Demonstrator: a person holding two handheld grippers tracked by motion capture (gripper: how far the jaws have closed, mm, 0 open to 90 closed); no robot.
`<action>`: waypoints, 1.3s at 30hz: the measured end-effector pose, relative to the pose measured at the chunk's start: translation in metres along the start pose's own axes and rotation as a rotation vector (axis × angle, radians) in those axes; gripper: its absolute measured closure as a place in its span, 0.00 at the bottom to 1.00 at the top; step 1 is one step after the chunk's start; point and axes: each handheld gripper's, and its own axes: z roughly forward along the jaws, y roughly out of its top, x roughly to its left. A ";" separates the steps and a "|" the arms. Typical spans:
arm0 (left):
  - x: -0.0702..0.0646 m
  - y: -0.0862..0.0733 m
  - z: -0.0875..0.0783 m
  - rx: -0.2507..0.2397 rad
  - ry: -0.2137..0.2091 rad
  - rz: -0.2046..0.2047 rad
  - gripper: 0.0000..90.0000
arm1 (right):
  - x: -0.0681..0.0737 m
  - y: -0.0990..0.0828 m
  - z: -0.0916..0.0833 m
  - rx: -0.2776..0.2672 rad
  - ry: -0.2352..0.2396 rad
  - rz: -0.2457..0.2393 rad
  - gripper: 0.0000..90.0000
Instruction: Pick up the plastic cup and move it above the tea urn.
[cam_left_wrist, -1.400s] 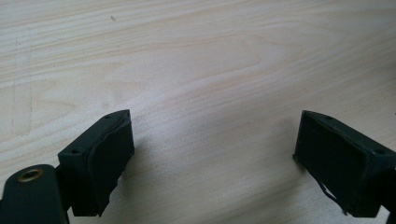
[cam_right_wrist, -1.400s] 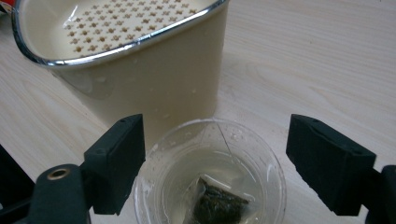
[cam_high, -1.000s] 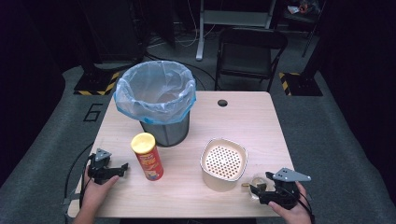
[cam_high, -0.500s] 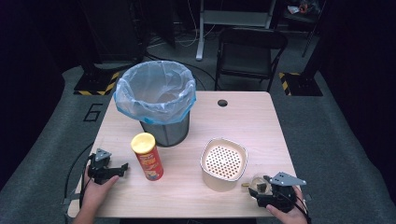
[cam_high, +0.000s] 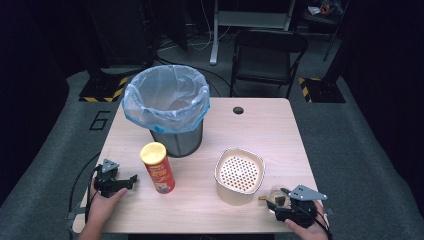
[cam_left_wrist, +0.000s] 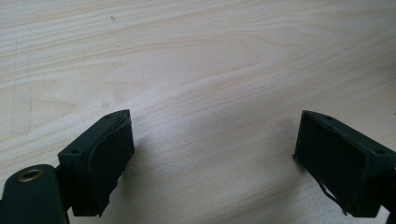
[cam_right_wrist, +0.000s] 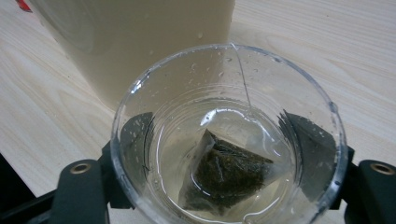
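Between the right gripper's (cam_right_wrist: 224, 158) jaws, clear cup (cam_right_wrist: 229, 135) upright, mouth upward.

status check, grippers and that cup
Left gripper open, idle on table. Right gripper just closing around clear cup, teabag inside. Strainer pot close behind.

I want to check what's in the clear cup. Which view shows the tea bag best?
The right gripper view: it looks straight down into the clear cup, showing the tea bag lying in a little liquid. In the high view the cup is a small blur by the right gripper, its contents just a dark spot.
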 end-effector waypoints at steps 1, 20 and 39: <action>0.000 0.000 0.000 0.000 0.000 0.000 0.13 | 0.000 0.000 0.000 -0.001 0.002 0.002 0.32; 0.000 0.000 0.000 0.000 0.000 0.000 0.13 | -0.007 0.003 0.000 0.001 0.029 -0.027 0.37; 0.000 0.000 0.000 0.000 0.000 0.000 0.13 | -0.011 0.008 0.001 -0.001 -0.025 -0.085 0.34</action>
